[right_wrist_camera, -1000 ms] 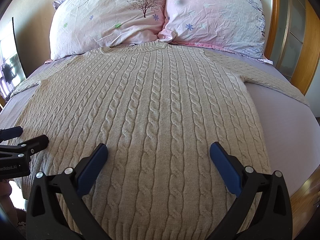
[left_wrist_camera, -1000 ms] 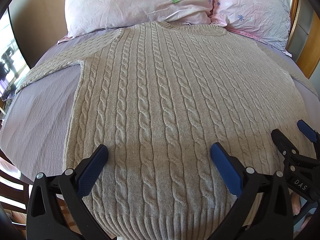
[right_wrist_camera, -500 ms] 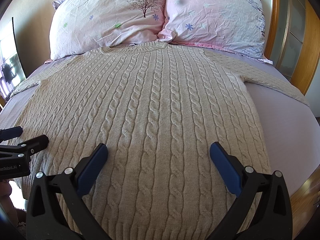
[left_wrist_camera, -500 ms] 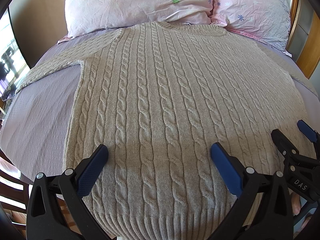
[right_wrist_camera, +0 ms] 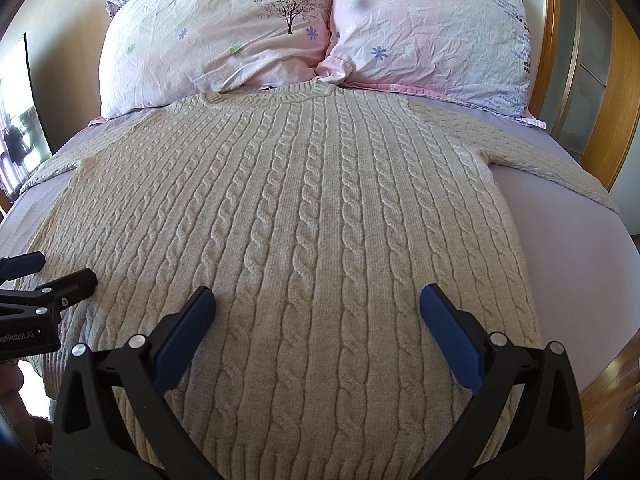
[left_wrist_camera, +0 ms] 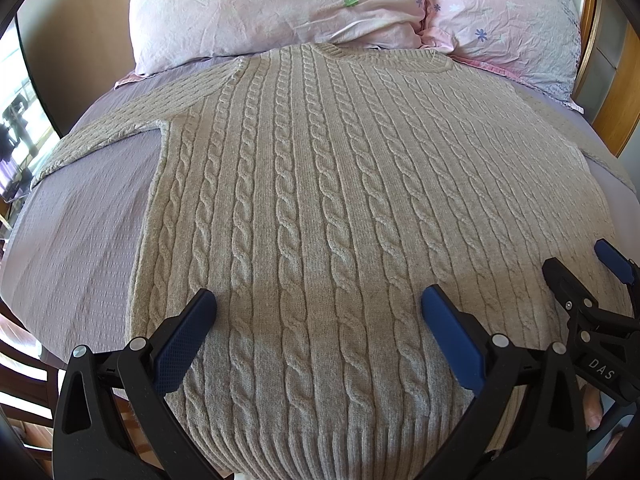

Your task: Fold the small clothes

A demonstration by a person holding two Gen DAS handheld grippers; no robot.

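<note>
A beige cable-knit sweater [left_wrist_camera: 320,184] lies flat and face up on the bed, collar toward the pillows, sleeves spread out to both sides; it also shows in the right wrist view [right_wrist_camera: 304,216]. My left gripper [left_wrist_camera: 318,300] is open and empty, hovering over the sweater's lower left part near the ribbed hem. My right gripper [right_wrist_camera: 316,300] is open and empty over the lower right part. Each gripper shows at the edge of the other's view: the right gripper [left_wrist_camera: 580,272], the left gripper [right_wrist_camera: 52,270].
The bed has a lilac sheet [left_wrist_camera: 80,220]. Two pink flowered pillows [right_wrist_camera: 224,36] lie at the head, touching the collar. A wooden headboard [right_wrist_camera: 616,92] runs at the right. The bed's edge is just below the hem.
</note>
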